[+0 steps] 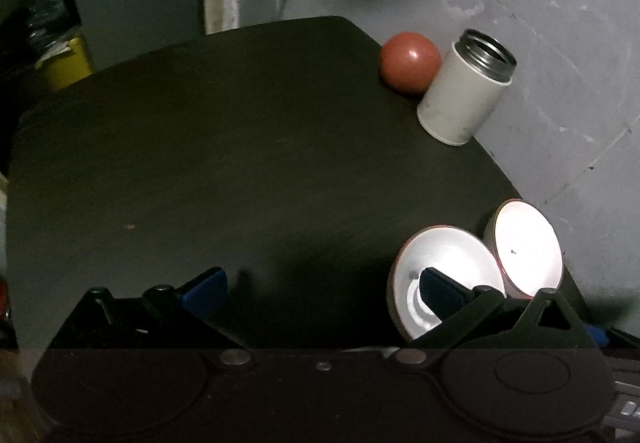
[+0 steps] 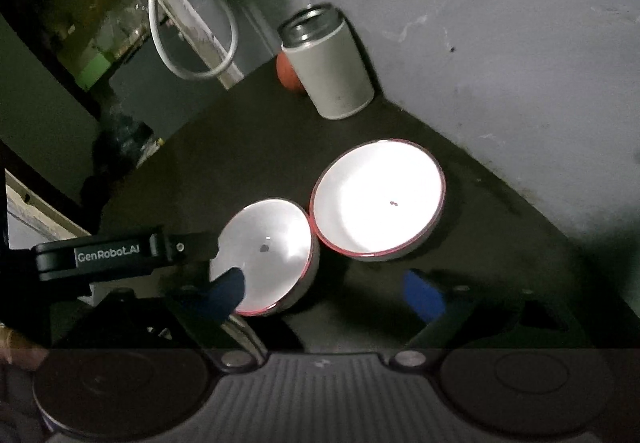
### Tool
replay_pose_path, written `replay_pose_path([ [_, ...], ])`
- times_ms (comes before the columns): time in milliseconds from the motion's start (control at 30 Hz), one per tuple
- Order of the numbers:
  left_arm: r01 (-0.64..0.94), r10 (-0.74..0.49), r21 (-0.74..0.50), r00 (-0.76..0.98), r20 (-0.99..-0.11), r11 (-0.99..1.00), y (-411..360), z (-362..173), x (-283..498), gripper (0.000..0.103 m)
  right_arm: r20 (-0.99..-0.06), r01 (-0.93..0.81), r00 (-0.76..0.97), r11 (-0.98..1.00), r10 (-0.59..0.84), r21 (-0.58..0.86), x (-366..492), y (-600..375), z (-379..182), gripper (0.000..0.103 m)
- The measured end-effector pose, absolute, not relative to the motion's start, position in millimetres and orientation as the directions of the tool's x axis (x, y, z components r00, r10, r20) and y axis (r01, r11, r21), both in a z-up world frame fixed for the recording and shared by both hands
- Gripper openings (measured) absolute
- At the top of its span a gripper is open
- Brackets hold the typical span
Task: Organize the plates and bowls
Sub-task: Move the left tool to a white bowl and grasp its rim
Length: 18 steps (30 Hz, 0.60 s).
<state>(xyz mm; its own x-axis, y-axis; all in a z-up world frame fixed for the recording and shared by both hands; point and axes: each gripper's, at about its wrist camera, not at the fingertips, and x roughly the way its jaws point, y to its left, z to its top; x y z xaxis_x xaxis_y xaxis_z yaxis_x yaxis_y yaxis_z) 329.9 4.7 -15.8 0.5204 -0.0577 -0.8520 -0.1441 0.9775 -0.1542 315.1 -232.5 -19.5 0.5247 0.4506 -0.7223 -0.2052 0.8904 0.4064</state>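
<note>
Bowls were the matter in hand: two white, red-rimmed ones sat on the dark desk (image 2: 240,147) close to the grey wall, rims touching. The larger bowl (image 2: 378,199) lay nearer the wall; the smaller bowl (image 2: 268,255) lay beside it, toward the desk's open side. No plates showed in either view.

Behind them, near the far corner, a white flask (image 2: 328,71) with an open metal neck stood upright, a red ball (image 1: 410,63) just beside it.

The left gripper (image 1: 320,283) had its jaws wide apart, and its right finger (image 1: 440,289) reached over the smaller bowl's rim into the hollow, with the other finger well outside. From the right wrist view, that same black arm came in from the left across the bowl. The right gripper (image 2: 324,295) hovered above both bowls, jaws apart and holding nothing.

The step appeared to be the pick of the smaller bowl for nesting. The next move likely called for the left jaws to close on the rim wall, then a lift clear and a lowering into the larger bowl. Whether the finger already touched the bowl could not be told.
</note>
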Motion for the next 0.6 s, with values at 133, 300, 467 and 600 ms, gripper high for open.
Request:
replay_pose_path([
  [133,-0.12,-0.045,-0.125,0.517,-0.855,0.985,-3.6,-19.5,338.2,0.098,-0.734,-0.224,0.497,0.886,0.462,0.406,326.1,-227.5,-23.5,0.085],
  [300,-0.115,-0.021,-0.093,0.512,-0.859,0.989,-9.0,-20.7,343.4,0.091,-0.75,-0.231,0.458,0.878,0.477,0.418,334.9,-222.0,-29.2,0.085],
  [467,-0.093,-0.033,-0.092,0.497,-0.867,0.991,-16.1,-22.7,347.9,0.081,-0.752,-0.245,0.435,0.868,0.496,0.431,338.7,-219.5,-31.4,0.084],
  [600,-0.088,-0.058,-0.115,0.489,-0.871,0.989,-20.1,-25.3,349.6,0.071,-0.747,-0.255,0.427,0.861,0.509,0.44,340.4,-220.4,-31.0,0.084],
])
